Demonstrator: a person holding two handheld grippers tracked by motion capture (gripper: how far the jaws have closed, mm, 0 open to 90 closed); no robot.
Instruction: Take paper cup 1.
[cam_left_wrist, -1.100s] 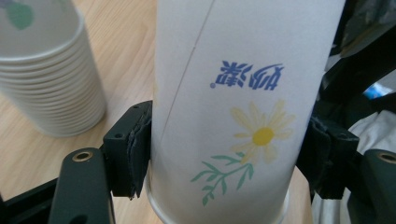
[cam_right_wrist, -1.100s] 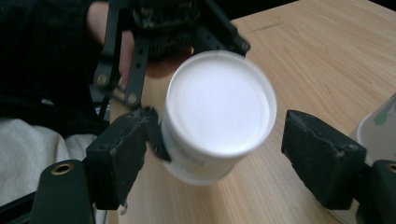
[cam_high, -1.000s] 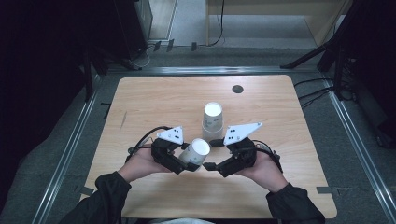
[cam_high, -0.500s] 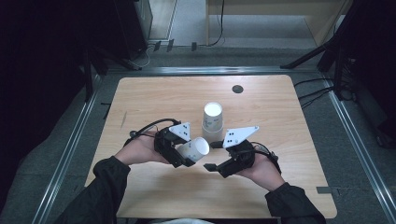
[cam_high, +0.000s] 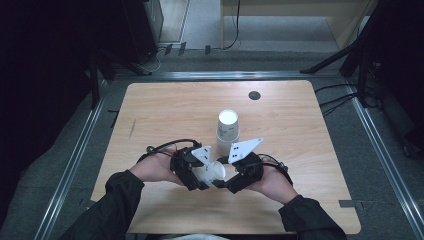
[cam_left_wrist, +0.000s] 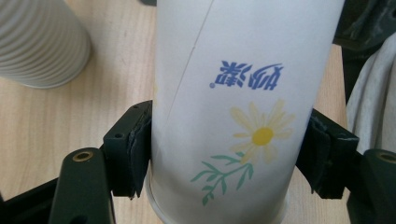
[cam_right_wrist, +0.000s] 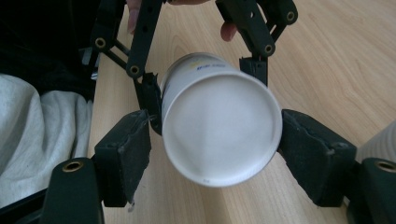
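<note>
Wooden table (cam_high: 165, 115) lies under both my claws, w/ the ribbed cup stack (cam_high: 228, 127) standing upright on it just beyond my right claw (cam_high: 231, 181), untouched. In the left gripper view that stack sits off to the upper left of my jaws. My left claw (cam_high: 198, 176) is clamped on the daisy-print paper cup (cam_left_wrist: 243, 107), one pad on each side of its wall near the rim, cup held on its side above the tabletop btwn the two claws. Right claw's jaws flank the cup's white base (cam_right_wrist: 219, 133); right pad seems to touch, left pad has a small gap, so can't tell if it's gripping.
</note>
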